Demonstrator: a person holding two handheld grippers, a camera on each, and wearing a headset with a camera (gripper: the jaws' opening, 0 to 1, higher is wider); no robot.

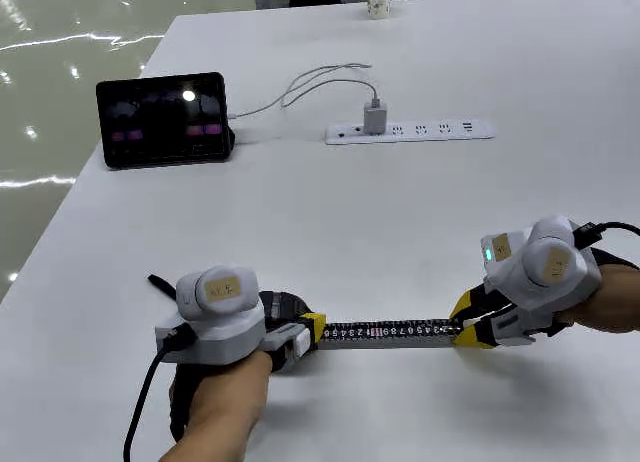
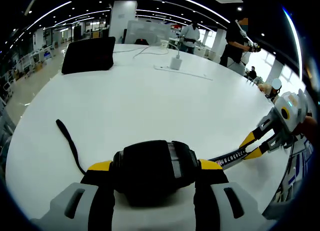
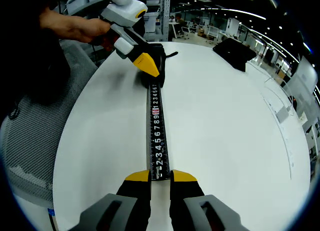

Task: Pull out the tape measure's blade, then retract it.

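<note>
While the tape measure [image 1: 288,310] is clamped in the left gripper [image 1: 300,332] at nine o'clock and its blade [image 1: 390,332] pinched by the right gripper [image 1: 465,324] at three, whiplash could be caused by a slackened pinch.

Case [image 2: 152,172] in left tongs [image 2: 155,166], blade end [image 3: 158,170] in right tongs [image 3: 160,177]

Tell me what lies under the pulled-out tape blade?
Bare white table lies under the blade. Its tip is hidden between the jaws of the right gripper.
</note>
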